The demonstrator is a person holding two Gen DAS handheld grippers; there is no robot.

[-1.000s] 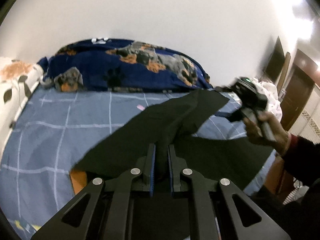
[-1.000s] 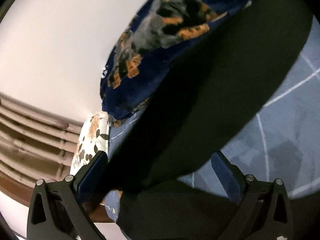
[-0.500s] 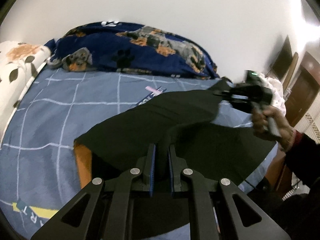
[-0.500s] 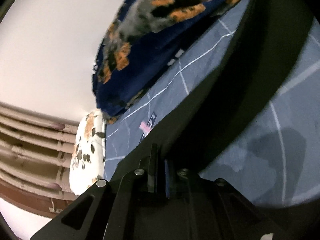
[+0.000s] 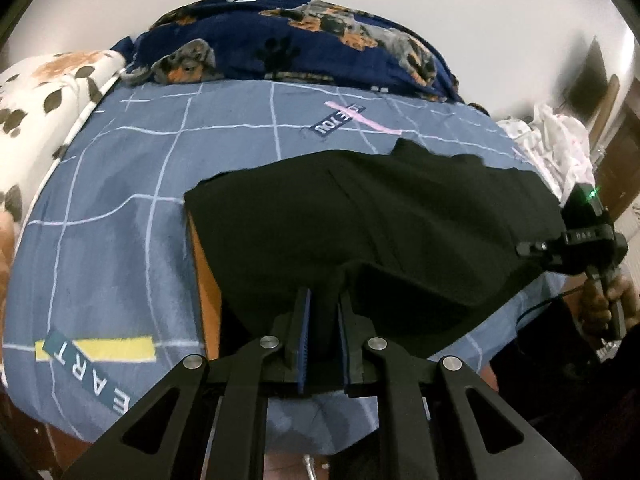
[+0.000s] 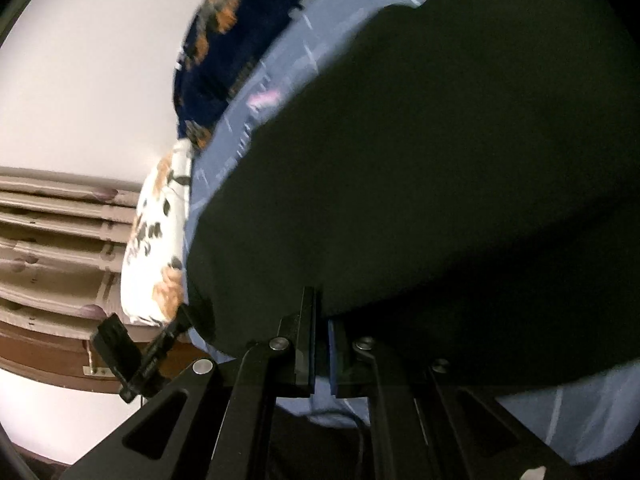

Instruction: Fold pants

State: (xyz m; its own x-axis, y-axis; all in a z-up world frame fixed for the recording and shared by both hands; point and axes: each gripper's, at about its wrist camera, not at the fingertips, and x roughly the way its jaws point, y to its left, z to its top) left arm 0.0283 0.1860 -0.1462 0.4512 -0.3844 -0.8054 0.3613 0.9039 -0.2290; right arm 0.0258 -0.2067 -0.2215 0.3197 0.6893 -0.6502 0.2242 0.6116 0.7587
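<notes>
Pants [image 5: 360,216], black and partly folded, lie across the near half of a blue checked bedsheet [image 5: 132,184]. Their long axis runs side to side in the left wrist view, from a squared-off end near the middle of the bed to the bed's right edge. The cloth reaches straight ahead of both grippers.

Left gripper [image 5: 323,320]: jaws pinched shut on a bunched fold of the near edge, about midway along the length. Right gripper [image 6: 321,344]: jaws have just been closing and now stand nearly together on the near hem of the dark cloth, which fills most of that blurred view. In the left wrist view this gripper sits at the far right end of the pants, held by a hand [image 5: 608,300] just off the mattress edge.

So the pants are held at two points along one long edge, middle and right end. The left end is free and lies flat, nearer the left gripper. Any fold across the length would probably carry the right end toward that free left end.

A dark blue dog-print blanket [image 5: 304,40] is heaped well beyond, against the wall. A flowered pillow [image 5: 48,92] sits at far left.
</notes>
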